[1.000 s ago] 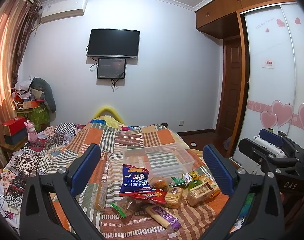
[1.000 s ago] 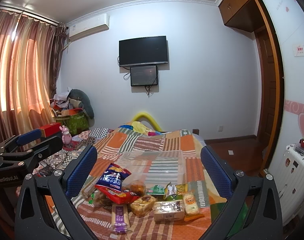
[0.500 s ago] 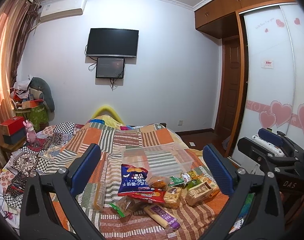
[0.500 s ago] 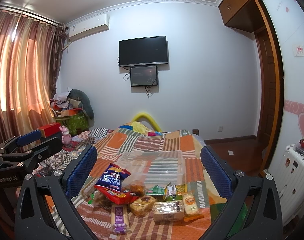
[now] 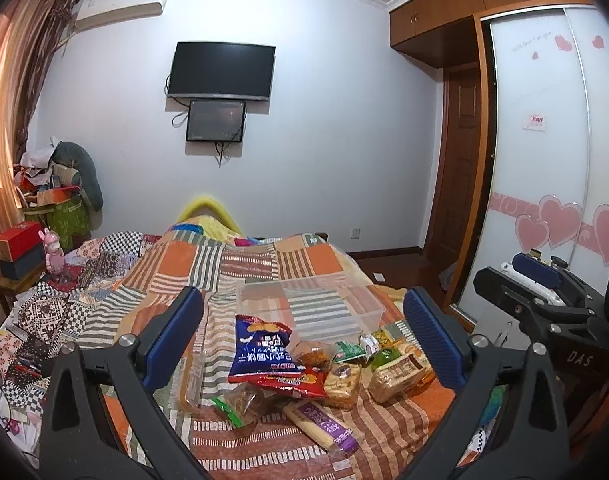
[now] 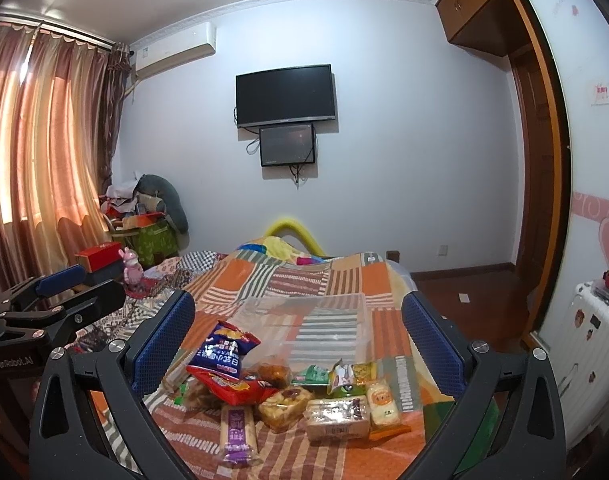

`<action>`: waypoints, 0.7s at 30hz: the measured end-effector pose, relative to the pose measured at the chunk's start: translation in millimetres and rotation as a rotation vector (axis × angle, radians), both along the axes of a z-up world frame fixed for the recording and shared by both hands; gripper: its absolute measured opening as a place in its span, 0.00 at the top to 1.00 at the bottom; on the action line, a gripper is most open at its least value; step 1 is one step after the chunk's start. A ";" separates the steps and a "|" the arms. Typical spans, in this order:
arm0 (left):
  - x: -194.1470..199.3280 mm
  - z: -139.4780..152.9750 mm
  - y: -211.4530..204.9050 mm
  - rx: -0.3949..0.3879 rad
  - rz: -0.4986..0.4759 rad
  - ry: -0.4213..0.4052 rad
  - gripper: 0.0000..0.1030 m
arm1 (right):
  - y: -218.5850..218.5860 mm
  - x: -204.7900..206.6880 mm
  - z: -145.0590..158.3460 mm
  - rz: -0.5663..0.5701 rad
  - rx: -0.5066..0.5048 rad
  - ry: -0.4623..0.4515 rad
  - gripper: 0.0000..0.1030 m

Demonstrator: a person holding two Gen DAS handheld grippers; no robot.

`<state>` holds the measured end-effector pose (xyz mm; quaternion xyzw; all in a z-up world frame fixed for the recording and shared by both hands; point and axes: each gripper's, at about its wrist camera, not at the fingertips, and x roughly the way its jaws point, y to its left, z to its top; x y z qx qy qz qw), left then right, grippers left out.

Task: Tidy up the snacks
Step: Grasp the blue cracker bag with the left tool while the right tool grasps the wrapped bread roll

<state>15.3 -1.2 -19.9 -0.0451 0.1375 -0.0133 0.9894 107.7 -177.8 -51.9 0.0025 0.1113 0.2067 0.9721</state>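
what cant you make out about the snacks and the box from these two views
- Clear bin: see-through, so whether anything lies inside is unclear in both views.
- Blue chip bag: print too small to read in the left wrist view.
- Red packet: mostly covered by the blue bag in the right wrist view.
- Purple-labelled bar: label too small to read.

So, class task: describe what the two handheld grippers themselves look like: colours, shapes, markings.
The left gripper and the right gripper match: black angular frames with triangular cut-outs, silver screw heads, and flat blue pads with a fine grid texture. White lettering marks the bodies: "GenRobot.AI" on the left, "DAS" on the right. No cables or sleeves show.
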 end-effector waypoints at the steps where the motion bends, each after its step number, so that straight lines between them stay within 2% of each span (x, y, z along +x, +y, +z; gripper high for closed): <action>1: 2.2 -2.1 0.7 -0.002 -0.001 0.009 0.08 | -0.9 1.7 -1.3 0.002 0.000 0.006 0.03; 6: 17.5 -17.1 5.8 -0.010 0.004 0.078 0.17 | -1.6 11.5 -11.4 -0.002 -0.021 0.039 0.10; 8: 24.0 -23.9 8.9 -0.015 0.013 0.105 0.25 | -2.8 16.8 -18.0 -0.002 -0.030 0.062 0.15; 11: 38.8 -37.4 14.1 -0.020 0.017 0.166 0.33 | -6.3 26.9 -30.4 -0.009 -0.049 0.105 0.19; 14: 55.5 -53.9 21.2 -0.035 0.013 0.230 0.36 | -14.0 40.3 -44.8 -0.021 -0.057 0.168 0.25; 21: 94.5 -89.0 32.2 -0.054 0.034 0.338 0.36 | -28.9 67.9 -73.5 -0.067 -0.108 0.293 0.36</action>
